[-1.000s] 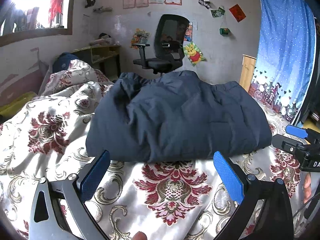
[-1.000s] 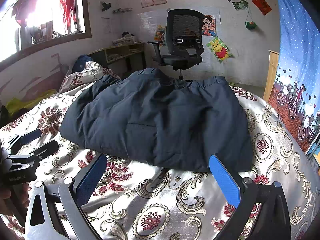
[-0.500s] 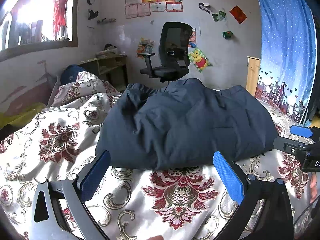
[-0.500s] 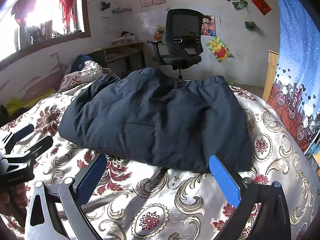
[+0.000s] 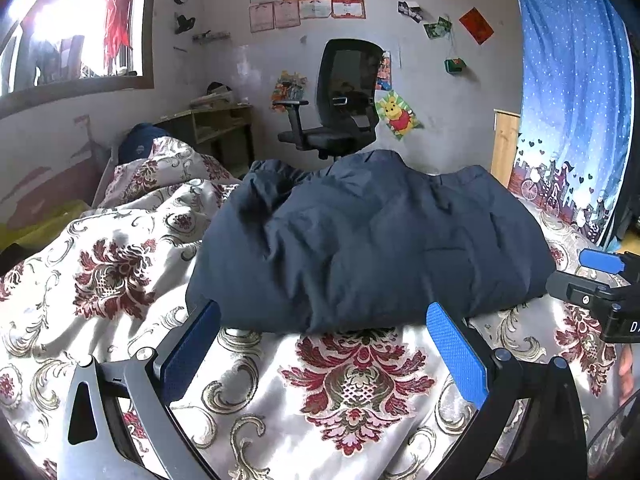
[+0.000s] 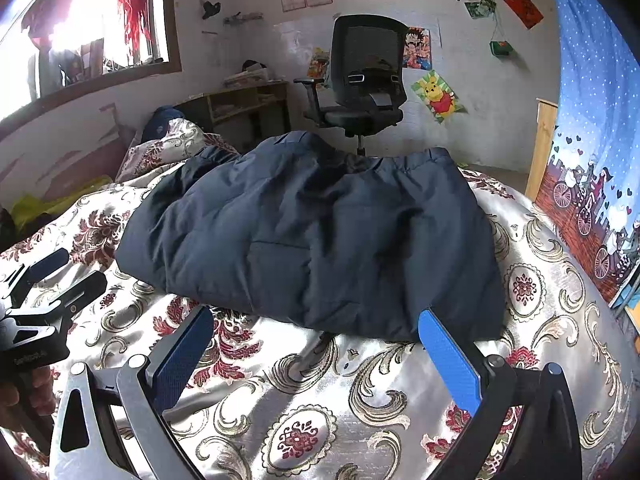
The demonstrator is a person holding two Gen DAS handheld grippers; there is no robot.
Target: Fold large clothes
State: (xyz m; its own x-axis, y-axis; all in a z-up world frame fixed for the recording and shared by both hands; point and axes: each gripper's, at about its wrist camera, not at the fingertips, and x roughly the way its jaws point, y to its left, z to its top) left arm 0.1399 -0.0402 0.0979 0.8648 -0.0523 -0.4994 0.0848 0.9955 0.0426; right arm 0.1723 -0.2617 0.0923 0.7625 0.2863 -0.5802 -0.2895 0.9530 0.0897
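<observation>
Two grippers face a dark navy padded jacket [image 5: 372, 240] that lies in a puffy heap on the bed [image 5: 352, 384], which is covered by a floral bedspread. The left gripper [image 5: 324, 344] has its jaws spread wide and holds nothing; the jacket's near hem sits just ahead of the jaw tips, roughly spanning the gap between them, with the left tip close to the hem's left corner. The right gripper [image 6: 316, 344] is likewise wide apart and empty, the jacket's near edge just beyond its tips and the garment's right corner past the right jaw.

The jacket looks roughly rectangular and already doubled over, so the task seems to stand between folds, with both tools pulled back and sizing up the next one. The next move probably calls for each gripper to go forward to a near corner, close on the thick edge, then lift and carry it over toward the far hem. The padding is bulky and slippery-looking, so a deep bite would likely help.
</observation>
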